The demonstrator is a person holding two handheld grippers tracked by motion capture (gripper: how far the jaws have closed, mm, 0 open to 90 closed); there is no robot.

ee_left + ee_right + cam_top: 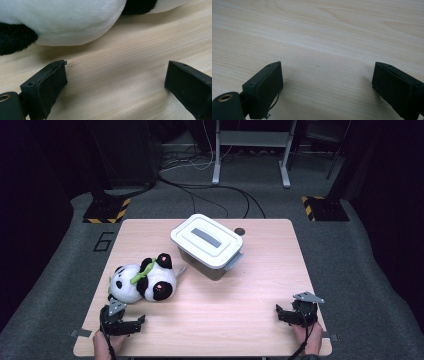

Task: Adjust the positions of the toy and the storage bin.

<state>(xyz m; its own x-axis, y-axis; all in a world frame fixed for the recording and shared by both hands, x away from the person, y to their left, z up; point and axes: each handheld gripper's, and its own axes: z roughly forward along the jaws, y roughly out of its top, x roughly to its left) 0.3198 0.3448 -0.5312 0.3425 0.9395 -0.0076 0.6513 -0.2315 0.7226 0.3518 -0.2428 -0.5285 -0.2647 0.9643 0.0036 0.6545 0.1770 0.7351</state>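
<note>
While both grippers rest low near the table's front edge, neither holds anything, which reads as a ready stance at the outset of some handling of the panda. That soft toy lies on its side on the left half of the wood, well short of the box, whose white lid is seated and whose latch handle faces the near right corner; with the lid on, the toy could not go inside until someone lifts it, so the box sits within easy reach of either hand. At the near left corner the left gripper lies just in front of the panda, apart from it, its jaws spread wide over bare wood; its own view shows the white belly and a black limb close ahead of the pads, nothing between them, so it seems placed to go for the plush. Spread wide like that, the jaws would suit a bulky, yielding body that needs a broad bite. Over at the near right corner the right gripper sits well apart from both things, jaws likewise parted with plain tabletop between them, probably kept back so it can deal with the lid. A small dark disc lies behind the box, touching nothing.
</note>
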